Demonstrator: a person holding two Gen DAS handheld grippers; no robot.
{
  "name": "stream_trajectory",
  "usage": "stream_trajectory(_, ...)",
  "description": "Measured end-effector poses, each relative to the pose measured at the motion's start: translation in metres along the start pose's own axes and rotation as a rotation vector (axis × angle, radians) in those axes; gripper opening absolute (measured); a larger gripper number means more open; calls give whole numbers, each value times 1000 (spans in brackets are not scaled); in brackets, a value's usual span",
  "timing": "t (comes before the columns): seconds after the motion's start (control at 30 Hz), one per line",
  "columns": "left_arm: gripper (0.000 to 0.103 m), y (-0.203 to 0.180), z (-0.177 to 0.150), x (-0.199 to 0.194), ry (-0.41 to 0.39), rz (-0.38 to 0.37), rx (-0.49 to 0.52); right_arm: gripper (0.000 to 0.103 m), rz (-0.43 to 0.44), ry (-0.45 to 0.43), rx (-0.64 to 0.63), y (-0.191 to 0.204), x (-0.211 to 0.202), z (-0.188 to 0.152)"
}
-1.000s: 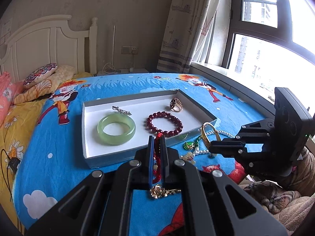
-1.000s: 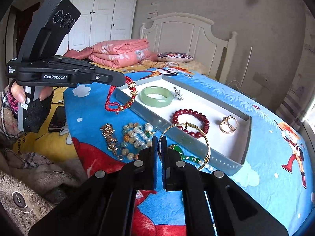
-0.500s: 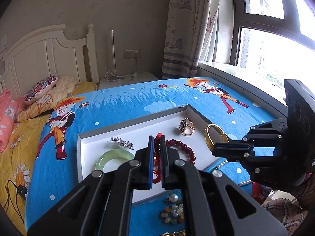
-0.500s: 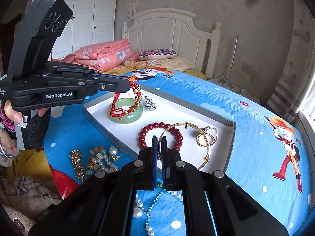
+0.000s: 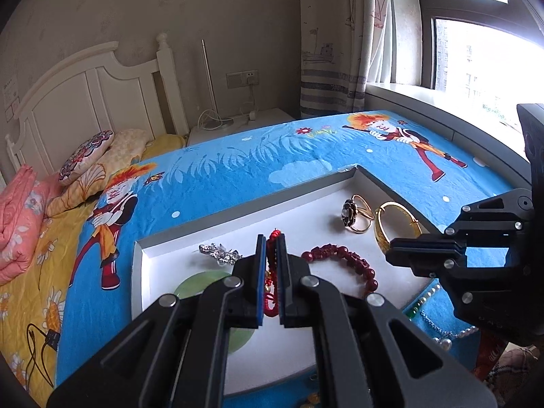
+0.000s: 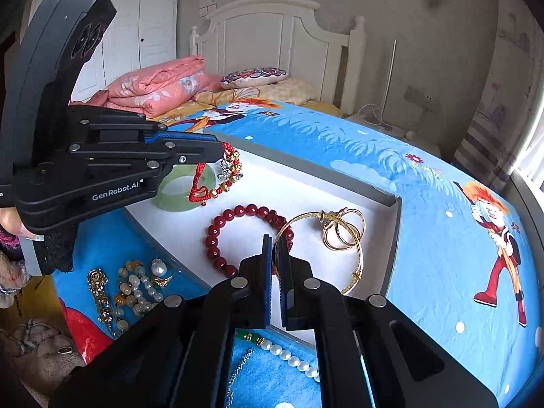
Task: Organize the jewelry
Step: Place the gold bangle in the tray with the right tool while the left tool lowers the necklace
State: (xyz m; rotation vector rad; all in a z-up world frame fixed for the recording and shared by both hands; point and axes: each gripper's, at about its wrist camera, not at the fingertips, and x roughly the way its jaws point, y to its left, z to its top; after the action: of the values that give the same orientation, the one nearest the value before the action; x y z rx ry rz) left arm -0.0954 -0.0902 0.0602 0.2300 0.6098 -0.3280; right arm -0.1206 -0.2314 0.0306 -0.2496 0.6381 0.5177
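Two pieces of jewelry hang in the tongs above the shallow white rectangular tray [image 6: 391,200] that lies on the blue cartoon-print bedspread [image 6: 442,183]. At centre bottom of the left wrist view, the left gripper [image 5: 271,241] is pinched fully together on a red braided cord bracelet with small gold beads [image 6: 217,183]; in the right wrist view that bracelet dangles at centre left, over the pale green jade bangle [image 6: 176,192] resting in the tray. The right gripper [image 6: 275,248] is likewise closed tight, nipping the rim of a thin gold wire bangle [image 6: 353,255], which hangs over the tray's lower right part, just beside the dark red round-bead bracelet [image 6: 234,238] and the gold ring with a dark stone [image 5: 353,209].

By my judgement the cord bracelet is light and limp: it will swing and fold on itself, so it wants lowering until its bottom loop touches the white floor before the jaws part, in bare space clear of the jade. The gold bangle looks stiff, springy and slippery; a grip across the wire can let it pivot, so it is best set flat rather than dropped. The jade bangle seems heavy and brittle, so nothing should strike it.

Outside the tray, at lower left of the right wrist view, a heap of mixed pearl and stone beads [image 6: 139,289] and, at bottom centre, a white pearl strand [image 6: 295,362] wait on the bedspread.
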Motion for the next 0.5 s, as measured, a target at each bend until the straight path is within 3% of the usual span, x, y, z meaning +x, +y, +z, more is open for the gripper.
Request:
stream_trajectory(0.3, 8, -7, 12, 24, 27, 89, 43, 6, 57, 45, 67, -12, 11, -1)
stream_trajectory(0.33, 15, -6, 11, 25, 31, 107, 37, 6, 61, 46, 84, -15, 12, -1)
stream_trajectory(0.37, 34, -5, 11, 26, 34, 116, 30, 7, 64, 47, 102, -18, 12, -2)
stream_trajectory(0.43, 59, -3, 8, 24, 15, 124, 18, 7, 77, 36, 132, -24, 10, -2)
stream_trajectory(0.5, 61, -2, 6, 23, 17, 133, 18, 7, 78, 30, 139, -24, 8, -2)
